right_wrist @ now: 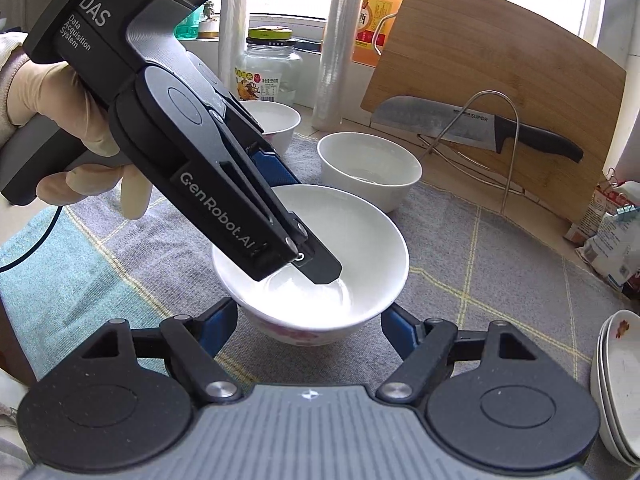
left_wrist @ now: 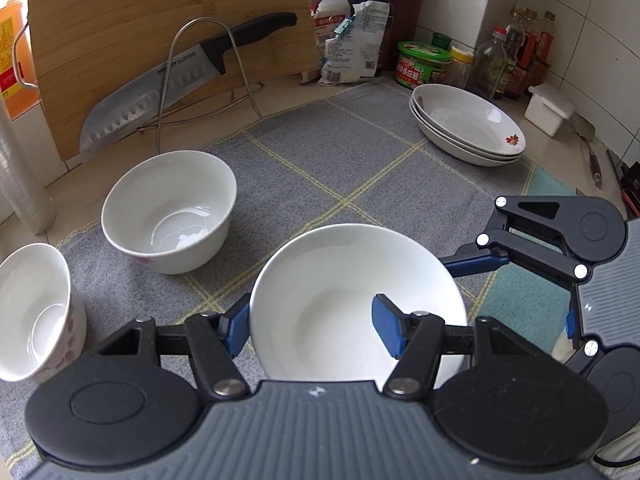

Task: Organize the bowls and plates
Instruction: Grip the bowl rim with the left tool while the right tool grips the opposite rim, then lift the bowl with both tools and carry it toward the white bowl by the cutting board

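Left wrist view, risk: the held bowl (left_wrist: 356,304) is pinched by one side of its wall only, so it may tip about that grip or slip out. If it drops, it would land on the grey cloth (left_wrist: 320,152) covering the table, or knock the near bowl (left_wrist: 170,210).
Left wrist view, tongs: the left tongs (left_wrist: 310,330) are closed on the bowl's wall, one blue pad outside at the left, the other inside the bowl. The opening is narrow, only as wide as the wall they grip.
Left wrist view, other dishes: a tilted bowl with flowers (left_wrist: 38,312) sits at the left edge; a stack of plates (left_wrist: 468,124) lies well apart at the far right. The right tongs' linkage shows at the right, one blue finger reaching the held bowl's far rim.

Right wrist view, risk: two tools on one bowl may pull against each other and twist it loose; the flower-patterned bowl (right_wrist: 320,296) looks raised above the cloth, though I cannot be sure.
Right wrist view, tongs: the right tongs (right_wrist: 308,328) span the bowl's lower body, a pad on each side, set wide and apparently pressing on it. The left tongs' finger (right_wrist: 316,264) dips inside the bowl from above, held by a gloved hand (right_wrist: 68,120).
Right wrist view, target: a plain bowl (right_wrist: 370,170) stands just behind.
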Action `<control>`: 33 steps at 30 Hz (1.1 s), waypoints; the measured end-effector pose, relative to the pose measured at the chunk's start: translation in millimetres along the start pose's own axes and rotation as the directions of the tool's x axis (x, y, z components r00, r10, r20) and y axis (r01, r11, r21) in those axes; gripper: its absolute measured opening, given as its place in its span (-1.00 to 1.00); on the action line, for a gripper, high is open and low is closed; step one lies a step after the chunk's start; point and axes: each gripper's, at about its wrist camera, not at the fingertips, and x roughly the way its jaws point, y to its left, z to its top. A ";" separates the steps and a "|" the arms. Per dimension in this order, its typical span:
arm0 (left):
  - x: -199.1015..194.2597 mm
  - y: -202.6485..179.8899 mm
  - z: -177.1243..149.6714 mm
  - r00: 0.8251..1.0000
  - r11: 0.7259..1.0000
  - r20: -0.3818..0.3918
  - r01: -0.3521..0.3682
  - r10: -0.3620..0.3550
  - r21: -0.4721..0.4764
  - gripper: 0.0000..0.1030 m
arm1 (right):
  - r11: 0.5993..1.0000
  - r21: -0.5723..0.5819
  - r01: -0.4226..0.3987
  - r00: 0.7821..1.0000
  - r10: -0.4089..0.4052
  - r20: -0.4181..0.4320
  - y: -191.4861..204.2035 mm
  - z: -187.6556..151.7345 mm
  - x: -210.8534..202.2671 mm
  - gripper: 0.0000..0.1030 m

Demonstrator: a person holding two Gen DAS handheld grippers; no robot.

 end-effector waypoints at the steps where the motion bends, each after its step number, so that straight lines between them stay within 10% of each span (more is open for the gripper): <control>1: 2.0 -2.3 1.9 1.000 1.000 0.000 0.005 -0.005 0.005 0.20 | 1.000 0.005 0.006 1.000 -0.006 -0.002 -2.3 -1.7 -1.3 0.60; 26: 36.7 -24.2 21.4 0.998 0.998 -0.017 0.059 -0.058 0.037 0.22 | 0.995 0.093 0.031 0.998 -0.026 -0.052 -35.8 -21.0 0.1 0.60; 33: 30.4 -27.9 20.0 0.997 0.996 0.039 0.063 -0.066 0.057 0.74 | 0.992 0.125 0.010 1.000 -0.011 0.008 -40.8 -18.2 -6.6 1.00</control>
